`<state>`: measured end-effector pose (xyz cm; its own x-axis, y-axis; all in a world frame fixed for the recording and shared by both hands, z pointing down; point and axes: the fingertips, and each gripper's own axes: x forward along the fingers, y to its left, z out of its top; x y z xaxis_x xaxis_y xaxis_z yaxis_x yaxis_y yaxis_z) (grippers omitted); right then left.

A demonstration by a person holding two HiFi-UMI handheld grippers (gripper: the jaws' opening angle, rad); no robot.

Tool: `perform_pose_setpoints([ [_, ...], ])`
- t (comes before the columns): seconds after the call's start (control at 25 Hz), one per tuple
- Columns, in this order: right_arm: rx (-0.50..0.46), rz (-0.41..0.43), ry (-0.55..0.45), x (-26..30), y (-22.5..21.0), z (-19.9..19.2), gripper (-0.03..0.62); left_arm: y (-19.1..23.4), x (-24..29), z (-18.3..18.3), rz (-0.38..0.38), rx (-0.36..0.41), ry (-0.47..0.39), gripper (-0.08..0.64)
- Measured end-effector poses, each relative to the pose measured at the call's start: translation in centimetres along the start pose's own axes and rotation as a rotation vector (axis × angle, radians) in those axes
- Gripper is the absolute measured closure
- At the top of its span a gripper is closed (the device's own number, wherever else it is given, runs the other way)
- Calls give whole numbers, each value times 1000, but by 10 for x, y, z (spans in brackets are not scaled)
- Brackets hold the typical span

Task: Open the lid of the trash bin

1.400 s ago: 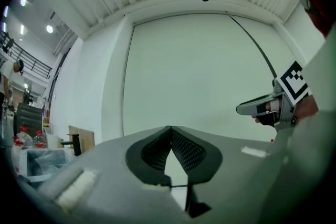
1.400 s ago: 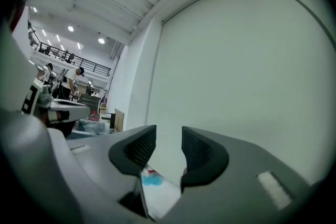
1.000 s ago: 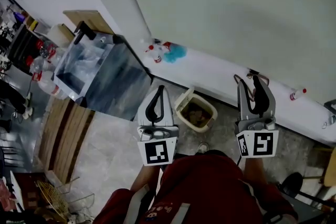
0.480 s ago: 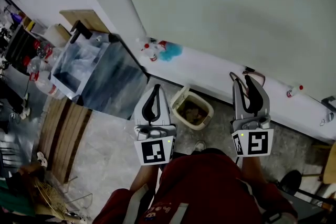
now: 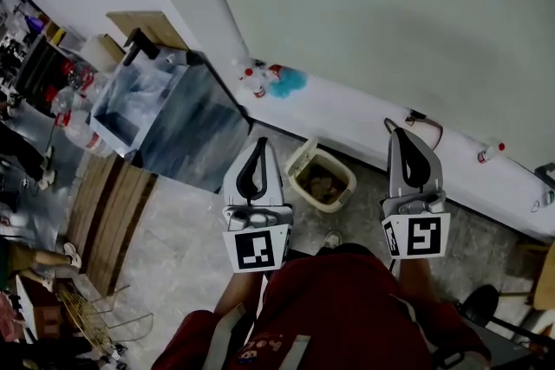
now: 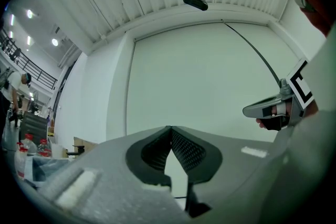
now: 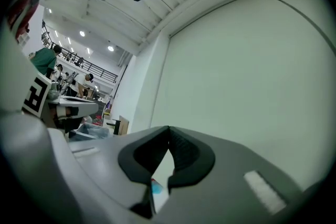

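Observation:
In the head view a small cream trash bin [image 5: 303,162] stands on the floor by the wall, between my two grippers and below them. Its top shows brown waste and I see no lid over it. My left gripper [image 5: 257,143] is shut with nothing held, level with the bin's left side. My right gripper [image 5: 404,134] is also shut and empty, to the bin's right. Both point at the pale wall. In the left gripper view the left gripper's tips [image 6: 169,127] meet, and in the right gripper view the right gripper's tips [image 7: 168,127] meet too.
A large grey container [image 5: 178,134] lined with a clear bag stands to the left. On the white ledge [image 5: 364,121] along the wall are spray bottles [image 5: 251,82], a blue cloth [image 5: 289,82], a cable [image 5: 425,121] and a small bottle [image 5: 490,153]. Wooden boards [image 5: 108,204] and a wire basket [image 5: 87,321] lie at the lower left.
The right gripper's jaws have closed from wide open to shut. Both grippers stay in about the same place. The left gripper stays shut.

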<state>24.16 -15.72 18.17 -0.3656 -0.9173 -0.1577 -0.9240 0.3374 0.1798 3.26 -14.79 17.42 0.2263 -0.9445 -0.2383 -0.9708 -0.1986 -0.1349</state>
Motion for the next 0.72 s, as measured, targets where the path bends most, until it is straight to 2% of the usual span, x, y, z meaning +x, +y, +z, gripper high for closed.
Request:
perform_pose_setpoints([
  [0.32, -14, 1, 21, -1, 3, -4, 592, 4, -7, -5, 7, -1, 17, 555],
  [0.48, -13, 7, 28, 0, 2, -6, 592, 3, -4, 1, 2, 15, -22, 555],
  [0.72, -17, 10, 35, 4, 3, -10, 592, 3, -1, -5, 2, 0, 18, 555],
])
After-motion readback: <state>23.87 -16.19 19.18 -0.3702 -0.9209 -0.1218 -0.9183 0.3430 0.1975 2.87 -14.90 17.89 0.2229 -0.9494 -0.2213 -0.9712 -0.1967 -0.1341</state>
